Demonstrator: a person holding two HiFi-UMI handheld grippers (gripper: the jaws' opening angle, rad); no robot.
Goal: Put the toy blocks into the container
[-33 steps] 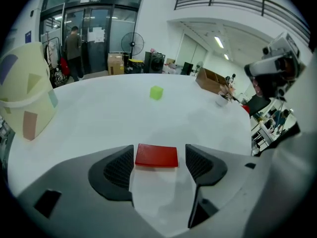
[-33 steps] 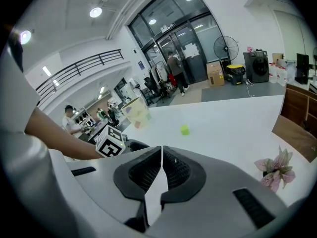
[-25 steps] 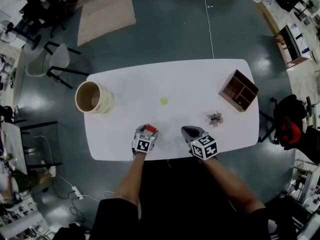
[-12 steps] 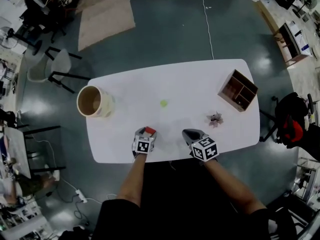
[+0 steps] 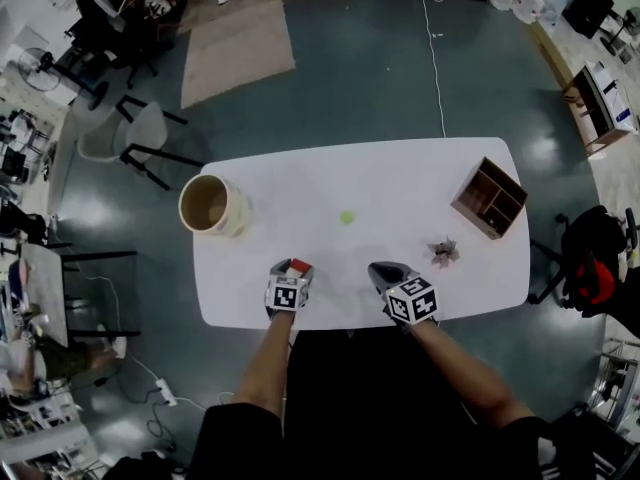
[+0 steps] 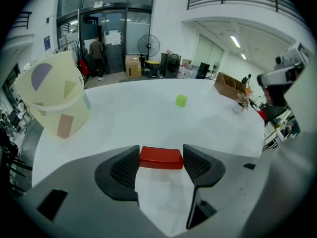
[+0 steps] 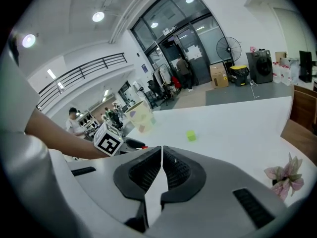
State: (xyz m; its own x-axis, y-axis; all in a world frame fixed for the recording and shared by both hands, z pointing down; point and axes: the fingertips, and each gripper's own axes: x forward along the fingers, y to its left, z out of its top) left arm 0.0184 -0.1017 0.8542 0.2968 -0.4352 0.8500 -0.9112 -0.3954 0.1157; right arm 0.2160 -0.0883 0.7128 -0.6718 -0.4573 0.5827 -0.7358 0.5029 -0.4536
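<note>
A red block sits between the pads of my left gripper near the table's front edge, touching both. The jaws have just been closing on it. The container, a cream bucket with coloured shapes, stands upright at the table's left end; in the left gripper view the bucket is far left. A small green block lies mid-table, ahead of both grippers. My right gripper rests at the front edge, shut with nothing in it; its pads meet in the right gripper view.
A wooden compartment box stands at the right end of the white table. A pink flower-like piece lies in front of it. Chairs stand on the floor beyond the left end.
The head view has swung, so the table sits further right in the picture. My left gripper with the red block is now a little nearer the bucket. The right gripper looks unmoved.
</note>
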